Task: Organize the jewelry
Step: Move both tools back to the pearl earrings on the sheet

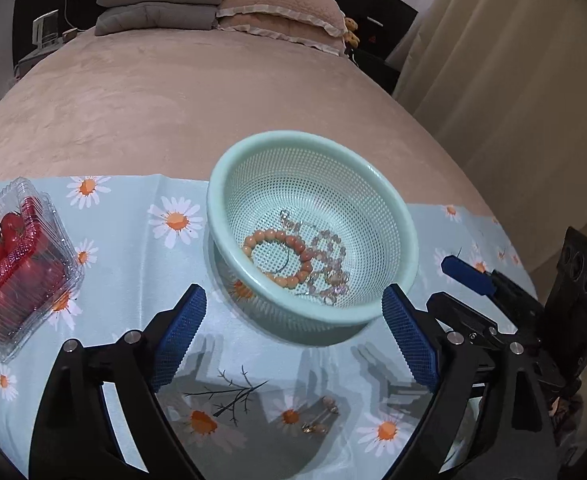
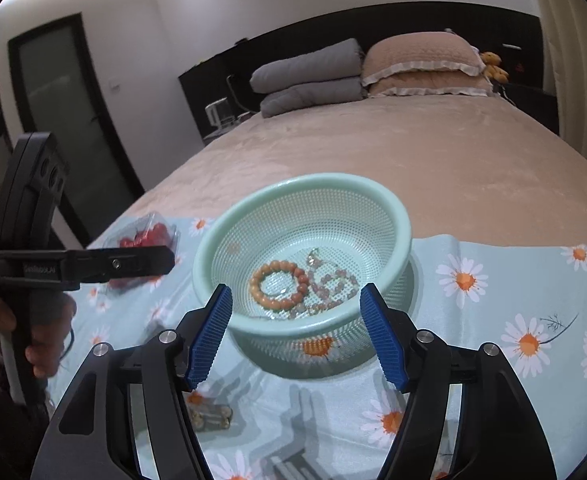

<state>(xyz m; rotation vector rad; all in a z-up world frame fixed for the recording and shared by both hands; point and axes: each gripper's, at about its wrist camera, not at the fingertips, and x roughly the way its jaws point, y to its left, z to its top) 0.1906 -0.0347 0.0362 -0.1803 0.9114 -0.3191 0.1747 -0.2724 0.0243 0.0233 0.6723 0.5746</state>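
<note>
Gold earrings (image 1: 318, 420) lie on the daisy cloth (image 1: 133, 240), just in front of the green basket (image 1: 397, 216) holding the orange bracelet (image 1: 281, 258). Left gripper (image 1: 293, 338) and right gripper (image 2: 295, 338) are both wide open, holding nothing. Tiny earrings could slip out, or the cloth could get pinched.
</note>
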